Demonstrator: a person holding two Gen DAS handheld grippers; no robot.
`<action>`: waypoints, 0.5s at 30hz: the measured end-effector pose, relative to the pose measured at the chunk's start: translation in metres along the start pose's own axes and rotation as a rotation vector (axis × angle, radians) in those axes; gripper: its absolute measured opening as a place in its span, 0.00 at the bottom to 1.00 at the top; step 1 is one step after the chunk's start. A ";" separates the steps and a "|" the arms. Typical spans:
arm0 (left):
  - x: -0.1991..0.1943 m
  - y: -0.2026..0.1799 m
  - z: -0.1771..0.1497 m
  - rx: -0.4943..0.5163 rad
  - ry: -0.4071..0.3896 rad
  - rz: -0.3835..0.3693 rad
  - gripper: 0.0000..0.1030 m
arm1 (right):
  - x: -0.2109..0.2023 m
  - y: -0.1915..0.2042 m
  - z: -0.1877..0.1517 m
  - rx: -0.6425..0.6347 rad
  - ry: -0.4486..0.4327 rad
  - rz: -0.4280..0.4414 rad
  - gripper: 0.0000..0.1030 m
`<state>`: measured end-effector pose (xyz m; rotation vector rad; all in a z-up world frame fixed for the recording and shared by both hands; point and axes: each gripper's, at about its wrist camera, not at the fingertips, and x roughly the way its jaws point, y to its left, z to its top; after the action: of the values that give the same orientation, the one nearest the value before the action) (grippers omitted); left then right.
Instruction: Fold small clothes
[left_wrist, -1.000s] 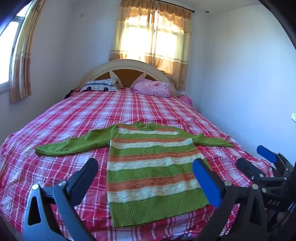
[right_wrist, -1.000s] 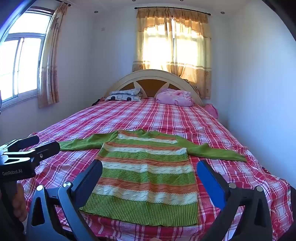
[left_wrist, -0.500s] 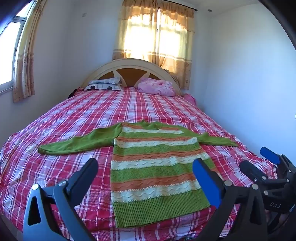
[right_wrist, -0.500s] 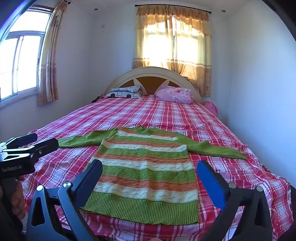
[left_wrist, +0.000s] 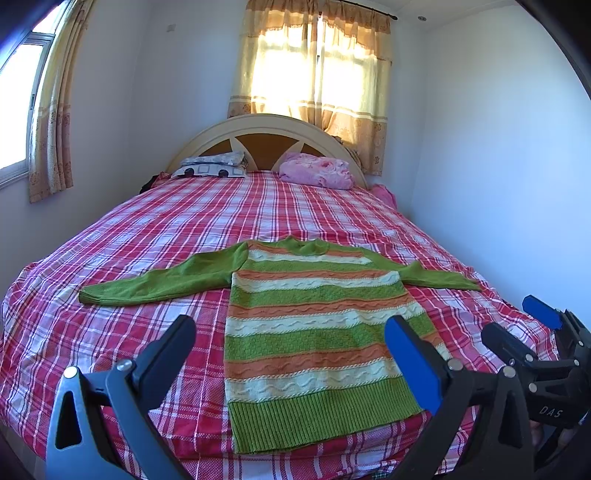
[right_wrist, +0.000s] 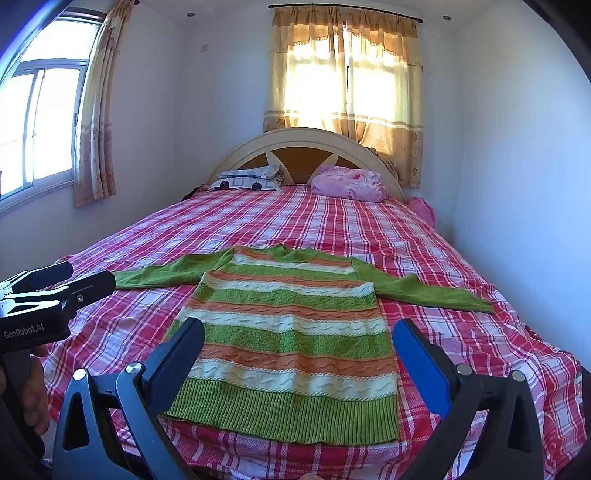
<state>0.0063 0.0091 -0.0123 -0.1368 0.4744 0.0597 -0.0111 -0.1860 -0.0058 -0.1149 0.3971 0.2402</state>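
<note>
Since before: both views have slid a little, so the sweater sits a bit more to the right in the left wrist view; nothing on the bed has been picked up.
Sweater (left_wrist: 314, 325): green, orange and cream stripes, lying flat on the bed with both sleeves spread out to the sides and the neck pointing to 12 o'clock.
Bottom edge: the green ribbed hem (right_wrist: 288, 417) lies close to the near edge of the bed, at 6 o'clock.
Left sleeve (left_wrist: 159, 284): reaches out toward 9 o'clock, flat, with lots of bare blanket around it.
Right sleeve (right_wrist: 428, 291): reaches out toward 3 o'clock; its cuff ends near the right side of the bed.
Bed (left_wrist: 258, 214): red and white checked blanket, wide bare space from the sweater's neck up to 12 o'clock.
Pillows: a white patterned pillow (left_wrist: 210, 166) and a pink pillow (left_wrist: 314, 173) rest against the headboard, well apart from the sweater.
Left claw (left_wrist: 290, 341): fingers spread wide, holding nothing, hanging above the sweater's lower half.
Right claw (right_wrist: 299, 345): fingers spread wide, holding nothing, above the hem.
Side room: in each wrist view the other claw shows at the edge, near the bed's near corners, apart from the sweater.
</note>
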 end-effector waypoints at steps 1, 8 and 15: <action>0.000 0.000 0.000 -0.001 0.000 -0.001 1.00 | 0.000 0.000 0.000 0.001 0.000 -0.001 0.99; 0.000 -0.001 0.000 0.000 0.000 0.001 1.00 | 0.001 -0.001 -0.001 0.004 0.001 -0.001 0.99; 0.000 -0.001 0.000 -0.001 0.001 0.000 1.00 | 0.001 -0.001 -0.001 0.004 0.003 -0.001 0.99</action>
<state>0.0067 0.0079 -0.0123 -0.1373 0.4750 0.0602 -0.0107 -0.1872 -0.0068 -0.1115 0.4005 0.2386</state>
